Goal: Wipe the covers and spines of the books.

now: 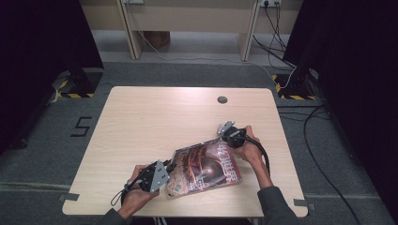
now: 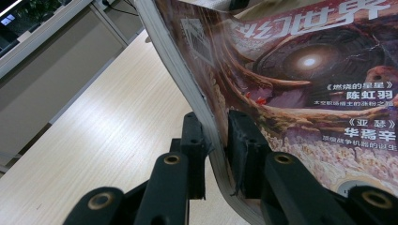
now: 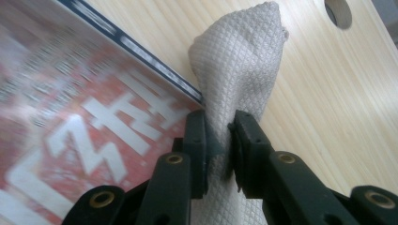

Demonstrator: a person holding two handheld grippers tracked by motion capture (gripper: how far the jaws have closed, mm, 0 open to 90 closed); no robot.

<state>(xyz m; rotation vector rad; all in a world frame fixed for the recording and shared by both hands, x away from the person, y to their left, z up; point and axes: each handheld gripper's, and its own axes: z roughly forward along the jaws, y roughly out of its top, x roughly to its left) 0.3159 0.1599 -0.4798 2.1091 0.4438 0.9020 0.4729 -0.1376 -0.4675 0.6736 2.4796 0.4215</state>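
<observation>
A magazine [image 1: 206, 165] with a dark red cover and white Chinese lettering lies on the wooden table [image 1: 155, 117], near the front edge. My left gripper [image 1: 168, 167] is shut on the magazine's [image 2: 300, 70] left edge, jaws pinching the stack of pages and holding that edge lifted. My right gripper [image 1: 221, 137] is at the magazine's far right corner, shut on a bunched grey-white cloth [image 3: 241, 70] with a diamond weave. The cloth stands up between the jaws beside the magazine's [image 3: 70, 117] dark top edge.
A round cable hole [image 1: 222, 99] sits near the table's far edge. Bare wood stretches across the far and left parts of the tabletop. Cables run over the grey floor to the right, and a desk frame stands beyond.
</observation>
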